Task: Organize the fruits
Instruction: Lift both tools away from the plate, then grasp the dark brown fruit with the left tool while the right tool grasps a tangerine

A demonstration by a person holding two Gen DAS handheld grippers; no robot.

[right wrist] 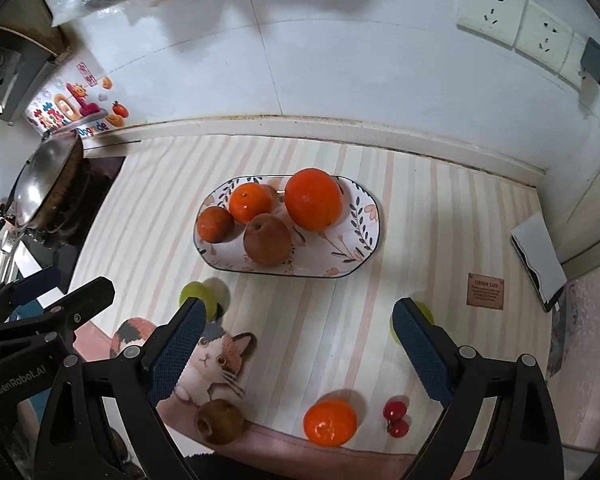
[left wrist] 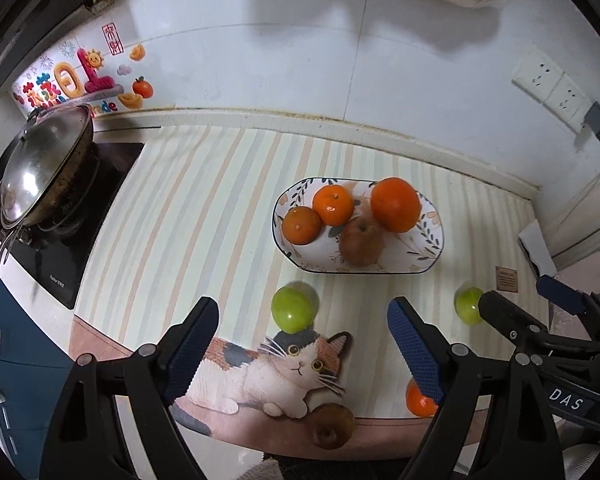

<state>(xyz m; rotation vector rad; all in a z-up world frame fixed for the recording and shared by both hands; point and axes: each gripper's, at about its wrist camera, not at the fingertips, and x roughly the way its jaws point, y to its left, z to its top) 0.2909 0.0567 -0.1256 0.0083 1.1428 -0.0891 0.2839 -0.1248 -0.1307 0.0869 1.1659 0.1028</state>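
Nearest, both tongs wide open and holding nothing: left gripper over the cat mat, right gripper over the striped cloth. At the near edge, a brown pear, a small orange and two cherries, all apart from one another. Farther on, a green apple just beyond the cat's head and a second green one off to the right, partly hidden behind a finger. Beyond these, an oval plate carrying three oranges, the largest on the right, and a brown pear at the front. Far left, a lidded wok on the stove; at the back, white wall tiles with sockets.
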